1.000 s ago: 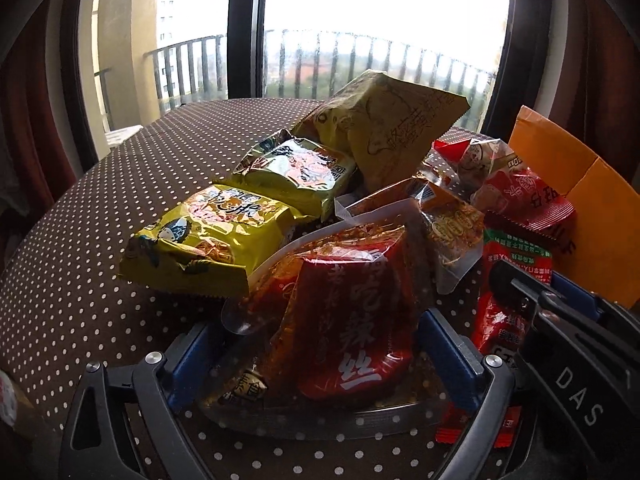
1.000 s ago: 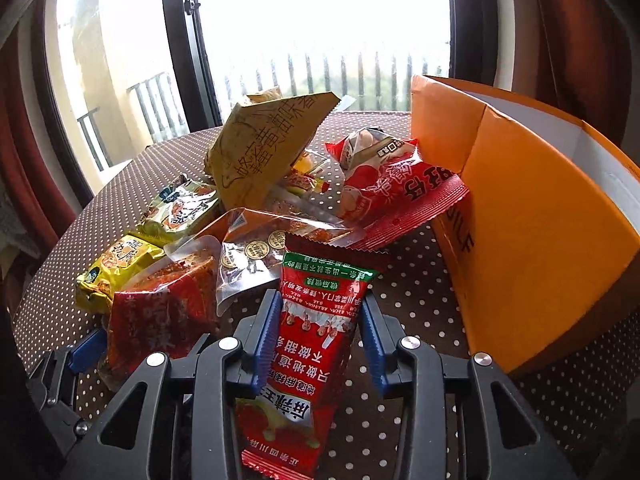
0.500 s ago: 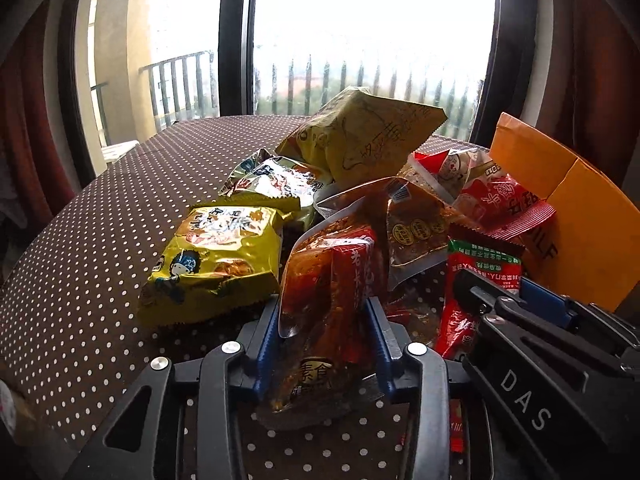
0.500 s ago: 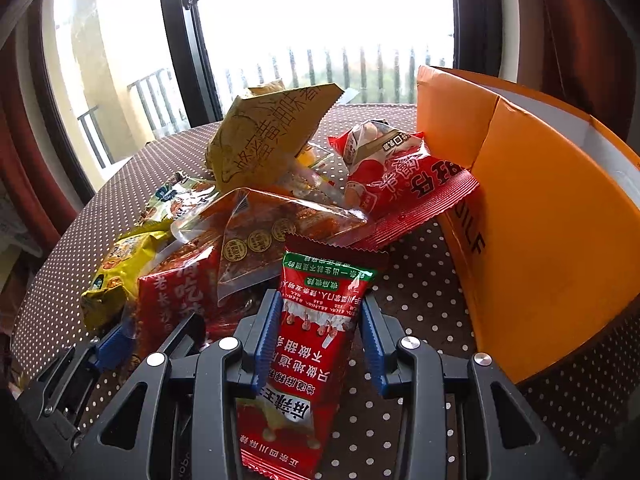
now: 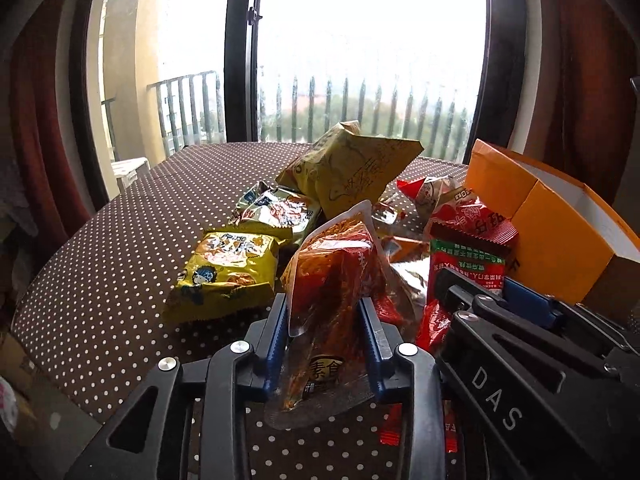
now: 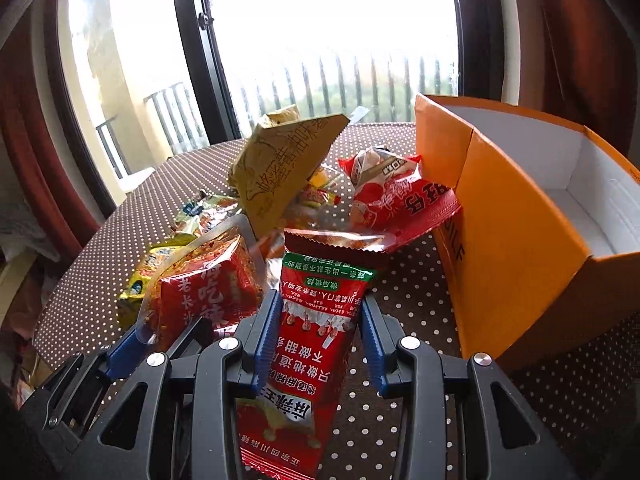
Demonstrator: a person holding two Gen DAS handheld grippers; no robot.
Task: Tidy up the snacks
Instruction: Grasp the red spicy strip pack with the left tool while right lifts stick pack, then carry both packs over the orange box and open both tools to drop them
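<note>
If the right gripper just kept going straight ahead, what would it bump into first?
Probably the big red packet lying just past the tip of the red-and-green packet that the right gripper is holding. The orange box sits off to the right of that line. Depth is hard to judge here.

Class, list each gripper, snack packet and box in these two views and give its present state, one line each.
Left gripper: shut on clear packet of red spicy strips.
Right gripper: shut on red-and-green packet.
Orange cardboard box: open, looks empty.
Yellow cartoon packet: lying flat on table.
</note>
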